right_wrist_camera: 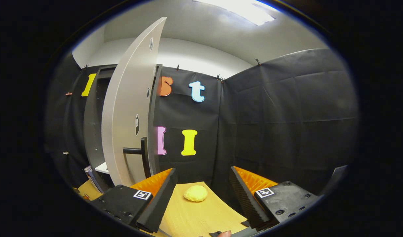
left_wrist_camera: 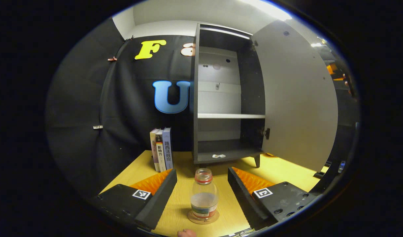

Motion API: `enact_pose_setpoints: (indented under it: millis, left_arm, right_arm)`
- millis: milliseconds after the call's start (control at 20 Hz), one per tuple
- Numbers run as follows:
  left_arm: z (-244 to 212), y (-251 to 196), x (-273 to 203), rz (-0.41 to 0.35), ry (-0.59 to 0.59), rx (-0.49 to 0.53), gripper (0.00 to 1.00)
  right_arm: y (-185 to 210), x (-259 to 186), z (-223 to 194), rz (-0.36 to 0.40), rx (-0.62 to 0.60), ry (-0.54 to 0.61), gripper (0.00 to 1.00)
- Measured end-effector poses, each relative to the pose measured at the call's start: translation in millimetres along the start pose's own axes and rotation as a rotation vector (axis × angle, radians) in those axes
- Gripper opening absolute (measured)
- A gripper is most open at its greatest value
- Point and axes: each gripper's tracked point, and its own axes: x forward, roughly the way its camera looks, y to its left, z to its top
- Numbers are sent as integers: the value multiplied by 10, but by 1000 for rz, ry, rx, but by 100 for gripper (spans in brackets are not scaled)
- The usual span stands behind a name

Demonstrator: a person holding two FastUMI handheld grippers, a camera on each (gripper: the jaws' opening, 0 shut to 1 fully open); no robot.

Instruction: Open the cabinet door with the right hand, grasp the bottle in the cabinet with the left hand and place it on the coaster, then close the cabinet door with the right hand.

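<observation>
Bottle (left_wrist_camera: 204,197) upright on coaster (left_wrist_camera: 203,218), cabinet door (left_wrist_camera: 298,98) open, both grippers (L (left_wrist_camera: 202,184), R (right_wrist_camera: 203,184)) spread, empty.

Coaster (left_wrist_camera: 203,219) mostly hidden under bottle (left_wrist_camera: 204,195) — books (right_wrist_camera: 91,176) half hidden behind cabinet door (right_wrist_camera: 129,108), label unreadable

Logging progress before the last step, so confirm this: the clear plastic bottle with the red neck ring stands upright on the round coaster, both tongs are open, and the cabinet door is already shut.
Wrong on the door. The grey cabinet door stands wide open, as the left gripper view shows. The rest holds: the clear plastic bottle with the red neck ring stands upright on the round coaster, and the left tongs and right tongs are open.
</observation>
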Motion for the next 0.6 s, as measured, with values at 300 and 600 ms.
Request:
enact_pose_setpoints:
  millis: [300, 600]
  left_arm:
    - [1160, 57, -46, 57, -38, -60, 98]
    - [2030, 207, -64, 155, -66, -59, 96]
  right_arm:
    - [74, 53, -57, 47, 12, 18, 99]
    - [112, 102, -92, 55, 55, 20, 97]
